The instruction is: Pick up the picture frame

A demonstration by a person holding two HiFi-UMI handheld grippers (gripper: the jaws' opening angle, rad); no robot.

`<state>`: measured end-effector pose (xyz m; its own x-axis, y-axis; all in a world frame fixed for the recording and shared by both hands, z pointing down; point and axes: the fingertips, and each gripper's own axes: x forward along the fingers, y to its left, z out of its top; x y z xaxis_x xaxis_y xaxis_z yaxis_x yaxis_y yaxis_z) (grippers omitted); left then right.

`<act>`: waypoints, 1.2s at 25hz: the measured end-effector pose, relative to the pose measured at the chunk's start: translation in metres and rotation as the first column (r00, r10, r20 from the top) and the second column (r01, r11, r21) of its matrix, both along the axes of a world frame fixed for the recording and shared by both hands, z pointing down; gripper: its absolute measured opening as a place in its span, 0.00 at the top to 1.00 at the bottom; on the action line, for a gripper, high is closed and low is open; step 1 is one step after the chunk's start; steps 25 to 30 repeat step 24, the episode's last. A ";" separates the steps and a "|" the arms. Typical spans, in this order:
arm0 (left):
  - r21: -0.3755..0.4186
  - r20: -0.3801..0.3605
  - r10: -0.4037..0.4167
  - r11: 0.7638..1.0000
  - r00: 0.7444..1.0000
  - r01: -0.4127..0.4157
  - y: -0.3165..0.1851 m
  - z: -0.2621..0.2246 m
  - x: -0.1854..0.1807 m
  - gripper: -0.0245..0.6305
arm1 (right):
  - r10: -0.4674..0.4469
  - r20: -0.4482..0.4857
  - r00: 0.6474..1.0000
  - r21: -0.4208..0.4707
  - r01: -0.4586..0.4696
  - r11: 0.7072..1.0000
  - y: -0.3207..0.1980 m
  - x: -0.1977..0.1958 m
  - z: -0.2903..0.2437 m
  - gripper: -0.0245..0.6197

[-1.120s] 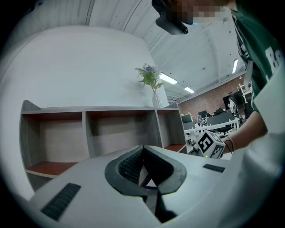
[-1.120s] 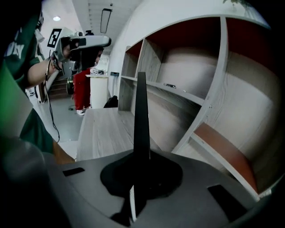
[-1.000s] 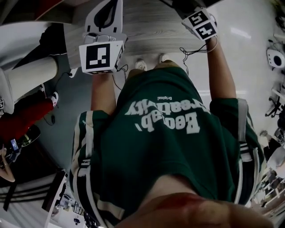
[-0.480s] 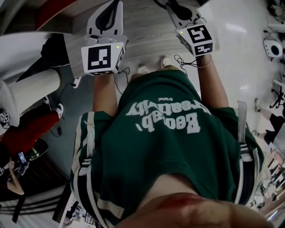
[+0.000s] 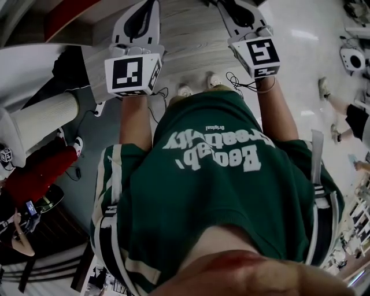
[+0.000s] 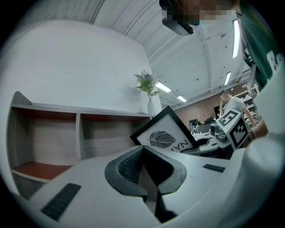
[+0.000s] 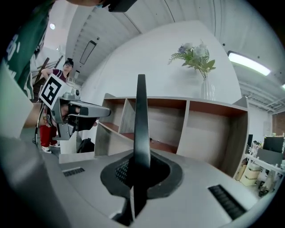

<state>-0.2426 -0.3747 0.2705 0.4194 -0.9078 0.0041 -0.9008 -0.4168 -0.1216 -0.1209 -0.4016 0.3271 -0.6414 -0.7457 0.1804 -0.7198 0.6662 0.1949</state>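
Right gripper [image 7: 139, 173] held a picture frame [image 7: 141, 116] edge-on.
Its fingers [image 7: 119, 171] clamped the frame; the left gripper [image 6: 143, 171] was clenched together, empty.

In the head view the right gripper [image 5: 234, 11] now sits lower in the upper right of the frame and looks larger than a second ago. Its marker cube [image 5: 258, 53] has turned more squarely toward the camera. A bystander's legs [image 5: 341, 113] have come into view at the right edge.
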 end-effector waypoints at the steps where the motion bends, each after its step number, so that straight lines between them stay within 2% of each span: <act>1: -0.002 0.001 0.001 1.000 1.000 -0.001 0.000 0.000 0.002 0.93 | 0.000 0.001 1.000 0.000 0.000 1.000 0.000 0.001 -0.001 0.90; 24: -0.014 0.028 0.012 1.000 1.000 -0.011 -0.007 0.003 0.041 0.93 | -0.028 0.007 1.000 0.026 0.028 0.999 -0.005 0.024 -0.005 0.90; 30: -0.014 0.028 0.012 1.000 1.000 -0.011 -0.007 0.003 0.041 0.93 | -0.028 0.007 1.000 0.026 0.028 0.999 -0.005 0.024 -0.005 0.90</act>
